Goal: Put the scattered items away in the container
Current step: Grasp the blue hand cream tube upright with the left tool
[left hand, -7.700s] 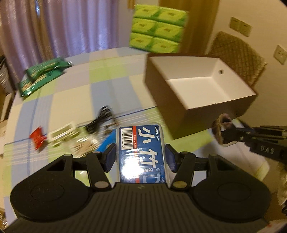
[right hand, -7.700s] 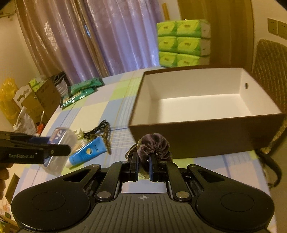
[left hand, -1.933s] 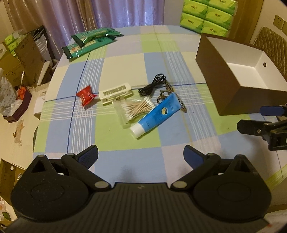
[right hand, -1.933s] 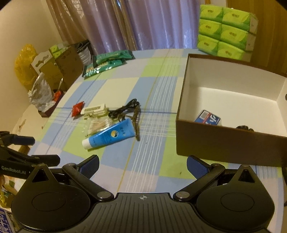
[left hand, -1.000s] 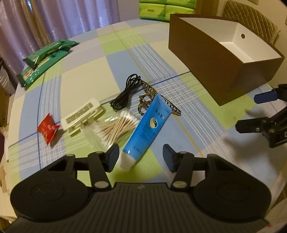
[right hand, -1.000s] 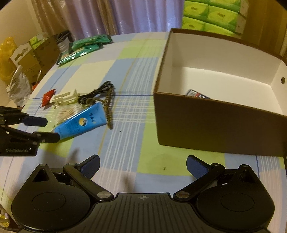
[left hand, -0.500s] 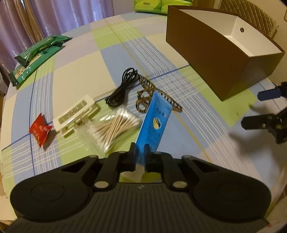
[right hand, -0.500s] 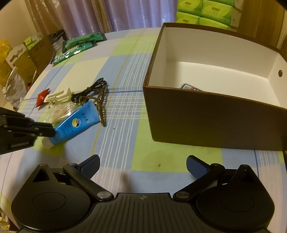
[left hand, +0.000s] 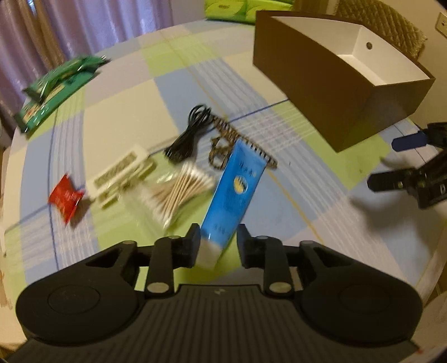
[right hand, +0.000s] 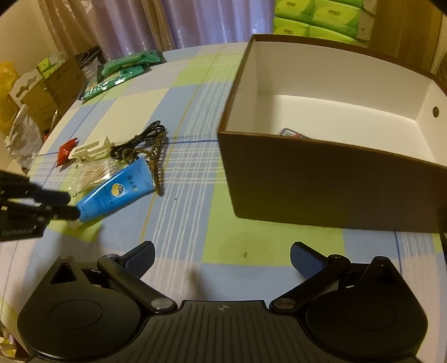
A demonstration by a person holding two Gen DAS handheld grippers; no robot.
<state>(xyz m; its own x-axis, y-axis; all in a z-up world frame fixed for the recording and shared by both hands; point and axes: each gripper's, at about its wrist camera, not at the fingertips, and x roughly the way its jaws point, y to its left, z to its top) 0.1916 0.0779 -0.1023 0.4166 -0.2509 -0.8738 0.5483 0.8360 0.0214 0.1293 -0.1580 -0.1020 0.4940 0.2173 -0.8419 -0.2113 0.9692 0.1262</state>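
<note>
A blue tube (left hand: 234, 190) (right hand: 117, 192) lies on the checked tablecloth with its white cap toward me. My left gripper (left hand: 218, 240) (right hand: 69, 205) straddles the cap end, its fingers narrowly apart; the tube is blurred like the table. Behind the tube lie cotton swabs (left hand: 181, 190), a black cable (left hand: 190, 136), a patterned hair clip (left hand: 223, 139), a cream clip (left hand: 120, 170) and a red packet (left hand: 65, 198). The brown box (left hand: 335, 92) (right hand: 321, 178) stands to the right with a blue carton (right hand: 293, 133) inside. My right gripper (right hand: 223, 255) (left hand: 396, 162) hovers wide open and empty near the box.
Green packets (left hand: 56, 89) (right hand: 123, 69) lie at the table's far left. Green tissue packs (right hand: 321, 16) are stacked behind the box, beside a woven chair back (left hand: 385, 25). Cardboard boxes and bags (right hand: 33, 89) stand off the table's left edge.
Half a second ago the left fingers were almost together just short of the tube; now they are wider apart around its cap end. The right gripper has edged closer to the box, still open.
</note>
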